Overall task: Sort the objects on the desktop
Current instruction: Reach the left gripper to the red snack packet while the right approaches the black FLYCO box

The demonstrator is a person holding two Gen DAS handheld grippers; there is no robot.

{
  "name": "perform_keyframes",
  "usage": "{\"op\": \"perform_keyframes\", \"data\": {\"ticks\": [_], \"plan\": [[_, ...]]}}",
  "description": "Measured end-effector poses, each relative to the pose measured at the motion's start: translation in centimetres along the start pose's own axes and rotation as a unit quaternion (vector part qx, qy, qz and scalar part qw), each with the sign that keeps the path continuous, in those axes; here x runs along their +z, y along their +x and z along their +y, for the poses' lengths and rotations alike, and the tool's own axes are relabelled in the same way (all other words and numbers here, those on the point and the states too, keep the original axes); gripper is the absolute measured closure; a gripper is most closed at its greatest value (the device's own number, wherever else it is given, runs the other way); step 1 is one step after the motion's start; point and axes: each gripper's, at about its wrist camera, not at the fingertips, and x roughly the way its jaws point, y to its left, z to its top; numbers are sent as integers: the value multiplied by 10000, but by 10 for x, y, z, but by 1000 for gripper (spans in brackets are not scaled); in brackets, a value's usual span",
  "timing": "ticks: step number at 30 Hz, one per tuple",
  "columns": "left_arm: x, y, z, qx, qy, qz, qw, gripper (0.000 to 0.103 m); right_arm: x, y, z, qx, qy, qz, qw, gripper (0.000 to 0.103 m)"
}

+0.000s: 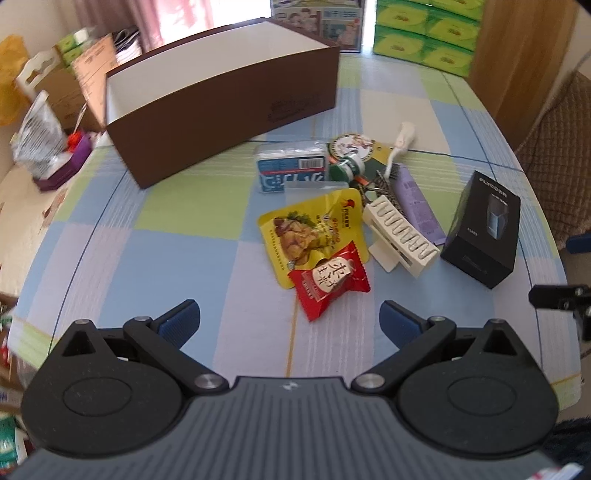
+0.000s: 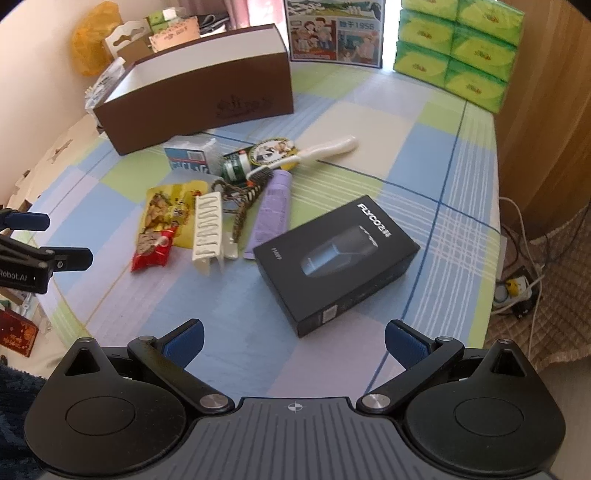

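— What sits at the counter's [image 2: 369, 122] far edge?
— A stack of green tissue packs [image 2: 461, 40] at the far right corner, and a comic-printed carton [image 2: 334, 31] beside them, toward the middle.
— And past the left edge?
— Cardboard boxes [image 1: 66, 85], a yellow bag [image 2: 90, 37] and a crinkled clear bag [image 1: 37, 136].
— On the right?
— A power strip with white cables [image 2: 517, 288] on the floor.

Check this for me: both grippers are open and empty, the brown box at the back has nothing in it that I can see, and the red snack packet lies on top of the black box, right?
Not quite. The red snack packet lies on the yellow snack pouch, well apart from the black box; the left wrist view shows it. The rest holds: left gripper and right gripper open and empty, brown box showing nothing inside.
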Motion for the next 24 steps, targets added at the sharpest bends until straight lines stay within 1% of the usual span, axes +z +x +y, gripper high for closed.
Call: {"op": "perform_keyframes", "data": {"ticks": [4,7,9,12,16,21,24], "plan": [[-1,10,-2,-154,305,-143,9993,6,0,4,-7,-73,100,38,9999,2],[-1,23,-5,-176,508,-153,9984,11,-1,7,-12,-141,174,87,9997,2],[-2,32,-5,-187,622,-139,9978,16,-3,9,-15,-192,230,126,9995,2],[-2,46,-7,-286,783,-120,9964,21,-4,12,-21,-233,324,188,9990,2],[2,59,-13,-379,1167,-167,9923,21,-5,14,-27,-289,437,245,9983,2],[9,74,-18,-589,1553,-155,9860,34,-6,17,-32,-344,555,319,9974,2],[12,83,-22,-657,1778,-139,9818,37,-8,19,-35,-357,611,355,9969,2]]}}
